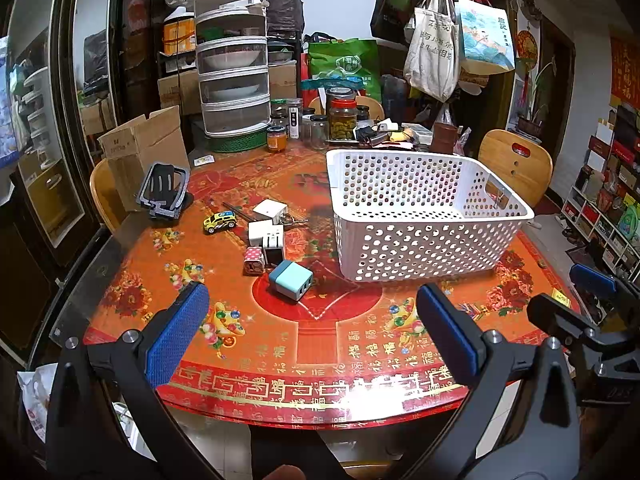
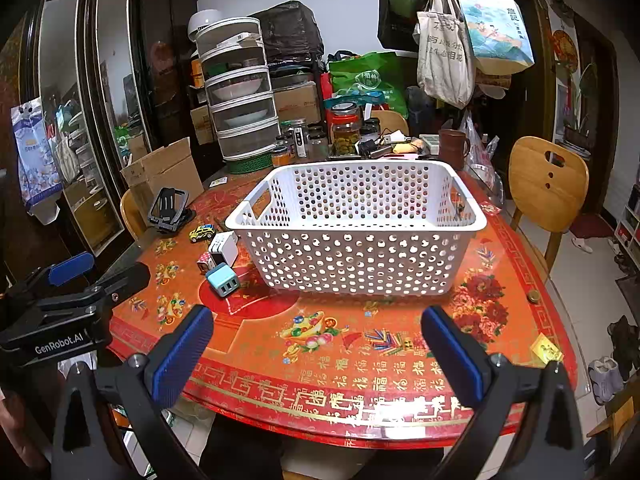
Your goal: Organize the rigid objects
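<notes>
On table (image 1: 320,344) | white basket (image 1: 420,240) empty | both hand-held grippers wide apart

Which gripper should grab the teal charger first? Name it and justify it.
Left. The left gripper hangs open with the teal charger almost straight ahead between its fingers. The right gripper, also open, faces the white basket; from there the charger lies off to its left.

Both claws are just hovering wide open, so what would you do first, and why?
Probably ease the left gripper forward and down onto the teal charger. It is the nearest loose item, lying right ahead of the open jaws, and the white basket beside it looks empty. The right gripper faces the basket, not the clutter.
</notes>
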